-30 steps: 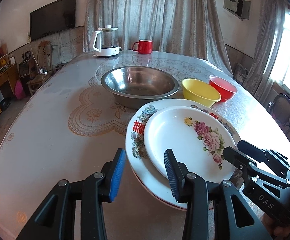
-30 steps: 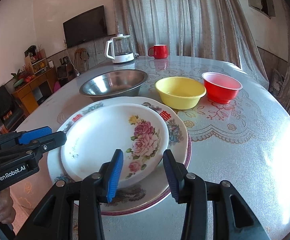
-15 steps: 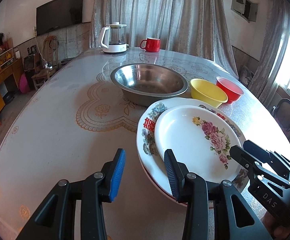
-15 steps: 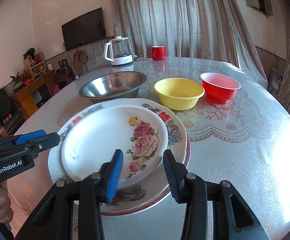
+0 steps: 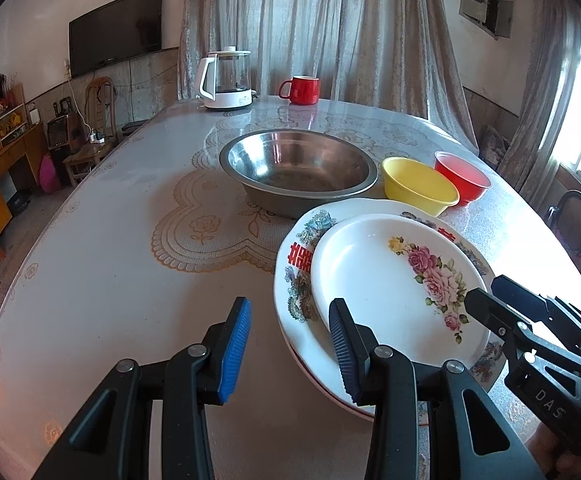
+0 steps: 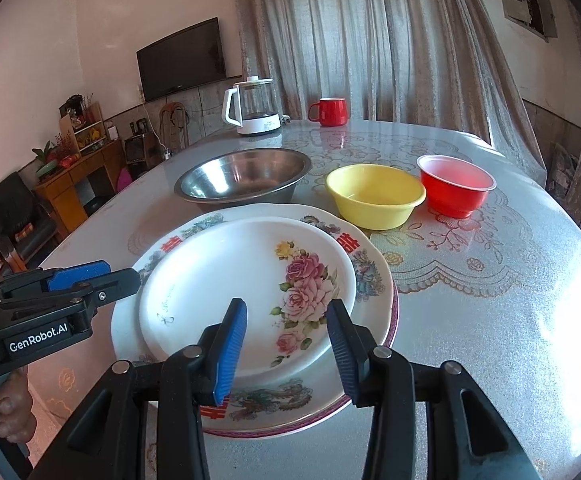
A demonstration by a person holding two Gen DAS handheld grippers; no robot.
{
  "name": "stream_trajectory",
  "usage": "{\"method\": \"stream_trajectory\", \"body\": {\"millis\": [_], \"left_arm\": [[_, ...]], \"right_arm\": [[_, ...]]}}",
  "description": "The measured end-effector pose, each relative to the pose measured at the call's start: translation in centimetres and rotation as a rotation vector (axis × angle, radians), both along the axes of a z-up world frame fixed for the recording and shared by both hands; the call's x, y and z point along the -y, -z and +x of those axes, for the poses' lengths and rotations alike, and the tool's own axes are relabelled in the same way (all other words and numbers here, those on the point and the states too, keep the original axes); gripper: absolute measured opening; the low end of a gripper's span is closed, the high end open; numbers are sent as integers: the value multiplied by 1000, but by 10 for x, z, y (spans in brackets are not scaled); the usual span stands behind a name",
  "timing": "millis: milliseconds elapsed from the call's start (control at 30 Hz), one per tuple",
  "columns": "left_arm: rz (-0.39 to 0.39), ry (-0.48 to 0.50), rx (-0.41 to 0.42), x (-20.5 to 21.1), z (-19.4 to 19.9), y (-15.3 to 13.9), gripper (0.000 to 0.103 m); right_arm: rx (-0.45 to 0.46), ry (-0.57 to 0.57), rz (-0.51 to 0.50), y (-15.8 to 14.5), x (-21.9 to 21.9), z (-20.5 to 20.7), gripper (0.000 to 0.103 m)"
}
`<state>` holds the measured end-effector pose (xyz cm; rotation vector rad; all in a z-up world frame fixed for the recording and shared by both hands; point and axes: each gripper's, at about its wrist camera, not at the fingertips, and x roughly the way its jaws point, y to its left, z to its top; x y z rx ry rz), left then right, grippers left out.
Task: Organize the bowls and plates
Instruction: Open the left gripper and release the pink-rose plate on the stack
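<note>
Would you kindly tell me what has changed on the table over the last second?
Nothing on the table visibly changed. The rose plate still sits on the larger plate, the bowls are where they were, and the left claw and right claw stay open, holding nothing.

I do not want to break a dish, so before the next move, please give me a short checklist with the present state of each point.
1. Left gripper empty, jaws open: ok.
2. Right gripper empty, jaws open: ok.
3. Rose plate lies flat on the larger patterned plate: ok.
4. Steel bowl, yellow bowl and red bowl stand upright and look empty: ok.
5. Bowls already nested or stacked: not ok, all three stand apart on the table.
6. Whether a third plate lies under the stack: cannot tell; only a dark red rim shows at the bottom.
</note>
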<state>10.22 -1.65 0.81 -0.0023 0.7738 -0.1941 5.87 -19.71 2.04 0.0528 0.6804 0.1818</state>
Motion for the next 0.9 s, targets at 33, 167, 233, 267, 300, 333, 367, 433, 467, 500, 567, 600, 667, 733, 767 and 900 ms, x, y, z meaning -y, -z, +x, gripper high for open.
{"method": "stream_trajectory", "body": {"millis": [33, 167, 233, 267, 300, 333, 367, 433, 467, 500, 567, 600, 667, 733, 767, 900], "left_arm": [[8, 5, -2, 2, 3, 0, 41], [36, 16, -15, 8, 13, 5, 41], [43, 19, -16, 10, 17, 6, 41], [57, 17, -15, 12, 19, 7, 41], [71, 14, -14, 13, 20, 8, 43], [73, 16, -16, 13, 21, 9, 43], [76, 18, -19, 13, 21, 9, 43], [90, 25, -18, 15, 22, 11, 44], [91, 27, -17, 15, 23, 12, 44], [86, 26, -21, 15, 24, 13, 44], [68, 22, -32, 14, 25, 14, 43], [61, 21, -35, 13, 27, 14, 43], [48, 23, -32, 12, 28, 14, 43], [31, 24, -36, 9, 29, 14, 43], [19, 23, -38, 8, 30, 14, 43], [-31, 26, -27, 3, 32, 11, 43]], "right_arm": [[3, 16, -2, -1, 4, 1, 43], [-7, 70, 27, -3, 21, 9, 43], [-16, 66, 48, -2, 25, 14, 43], [-20, 59, 56, -2, 26, 16, 43], [-24, 55, 58, 0, 26, 17, 43], [-32, 56, 53, 2, 25, 19, 41], [-37, 49, 49, 4, 23, 21, 36], [-41, 33, 36, 6, 18, 21, 35], [-38, 32, 17, 7, 15, 21, 35], [-36, 29, 7, 8, 14, 21, 35], [-41, 29, 23, 8, 16, 23, 35], [-44, 27, 32, 8, 17, 24, 35], [-53, 29, 43, 7, 19, 25, 35], [-57, 38, 61, 5, 23, 26, 35], [-58, 40, 68, 4, 24, 27, 35], [-76, 44, 98, 2, 25, 35, 35]]}}
